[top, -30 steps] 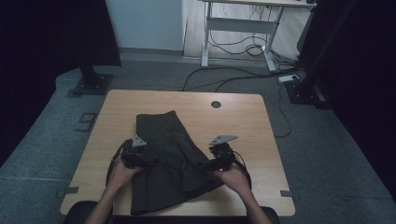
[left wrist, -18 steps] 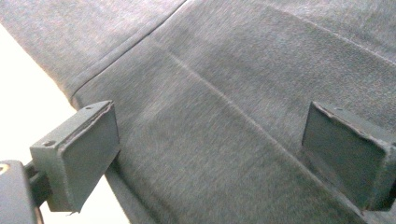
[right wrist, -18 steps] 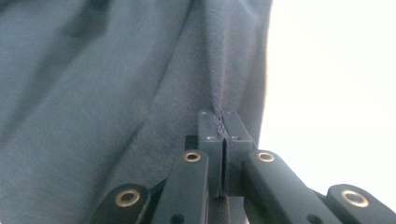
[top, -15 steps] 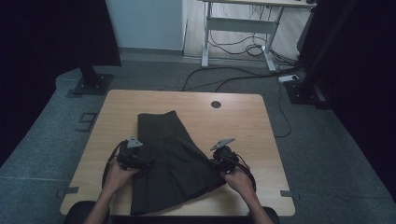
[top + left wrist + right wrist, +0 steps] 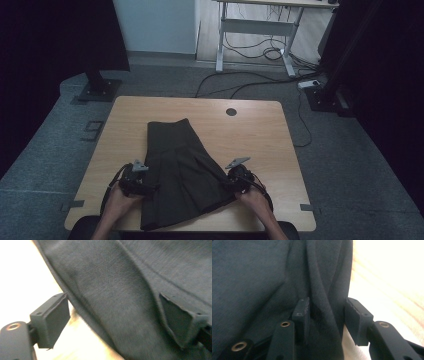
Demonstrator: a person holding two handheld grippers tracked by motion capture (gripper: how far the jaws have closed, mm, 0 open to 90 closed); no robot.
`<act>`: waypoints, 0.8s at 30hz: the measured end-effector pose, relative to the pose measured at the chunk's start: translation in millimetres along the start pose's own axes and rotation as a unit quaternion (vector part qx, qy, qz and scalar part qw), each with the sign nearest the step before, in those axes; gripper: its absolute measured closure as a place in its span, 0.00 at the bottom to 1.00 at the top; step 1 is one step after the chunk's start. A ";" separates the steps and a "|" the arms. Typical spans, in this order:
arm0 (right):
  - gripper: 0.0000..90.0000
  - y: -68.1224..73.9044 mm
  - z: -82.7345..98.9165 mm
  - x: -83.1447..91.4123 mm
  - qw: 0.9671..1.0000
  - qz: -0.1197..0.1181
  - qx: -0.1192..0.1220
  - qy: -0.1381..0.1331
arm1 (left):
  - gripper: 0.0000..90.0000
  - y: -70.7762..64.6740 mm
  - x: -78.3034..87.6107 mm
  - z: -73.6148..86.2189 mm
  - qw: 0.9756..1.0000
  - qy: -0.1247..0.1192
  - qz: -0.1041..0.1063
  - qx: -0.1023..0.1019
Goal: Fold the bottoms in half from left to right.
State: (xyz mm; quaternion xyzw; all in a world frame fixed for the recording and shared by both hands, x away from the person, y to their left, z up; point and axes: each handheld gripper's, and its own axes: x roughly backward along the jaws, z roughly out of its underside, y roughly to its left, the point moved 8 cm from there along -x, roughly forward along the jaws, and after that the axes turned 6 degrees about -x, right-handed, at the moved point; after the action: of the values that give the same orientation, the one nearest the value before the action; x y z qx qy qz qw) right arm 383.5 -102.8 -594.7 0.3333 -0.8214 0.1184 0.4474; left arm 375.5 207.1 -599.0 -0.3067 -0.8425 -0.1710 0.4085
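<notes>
On a light wooden table [image 5: 260, 135], a dark pleated fabric skirt [image 5: 180, 175] is straddled — left gripper [image 5: 120, 322] jaws wide, closing; right gripper [image 5: 325, 320] jaws parted round its folded edge, reopening.

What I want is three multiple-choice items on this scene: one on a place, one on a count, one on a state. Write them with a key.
1. The skirt lies on
A. the floor
B. the table
C. the far desk

2. Round holes in the tabletop:
A. one
B. two
C. three

3. The skirt is
A. rolled up
B. balled up
C. spread out

Key:
1 B: the wooden top shows all around it.
2 A: a single hole sits beyond the skirt.
3 C: its pleats fan out flat from the waistband.
</notes>
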 end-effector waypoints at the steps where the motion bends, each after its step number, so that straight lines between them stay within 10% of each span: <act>1: 0.63 1.1 2.0 1.3 1.000 0.001 0.000 0.000 | 0.11 1.8 -2.9 -2.7 1.000 0.000 0.003 0.004; 14: 0.55 29.1 34.5 21.1 1.000 -0.011 0.022 0.019 | 0.05 30.0 -44.4 -52.5 1.000 -0.021 -0.011 0.000; 17: 0.43 26.4 29.4 25.2 1.000 -0.017 0.012 0.007 | 0.11 25.2 -34.3 -55.3 0.999 -0.015 -0.037 -0.028; 24: 0.34 17.9 -12.2 30.3 0.997 -0.023 -0.022 -0.074 | 0.18 7.6 12.1 -30.3 0.999 -0.041 0.006 -0.014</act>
State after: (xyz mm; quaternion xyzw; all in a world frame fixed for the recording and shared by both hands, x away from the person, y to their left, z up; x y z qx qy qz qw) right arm 368.3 -96.8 -561.2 0.3497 -0.8468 0.0650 0.3956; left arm 392.4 201.1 -570.7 -0.3239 -0.8544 -0.1678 0.3700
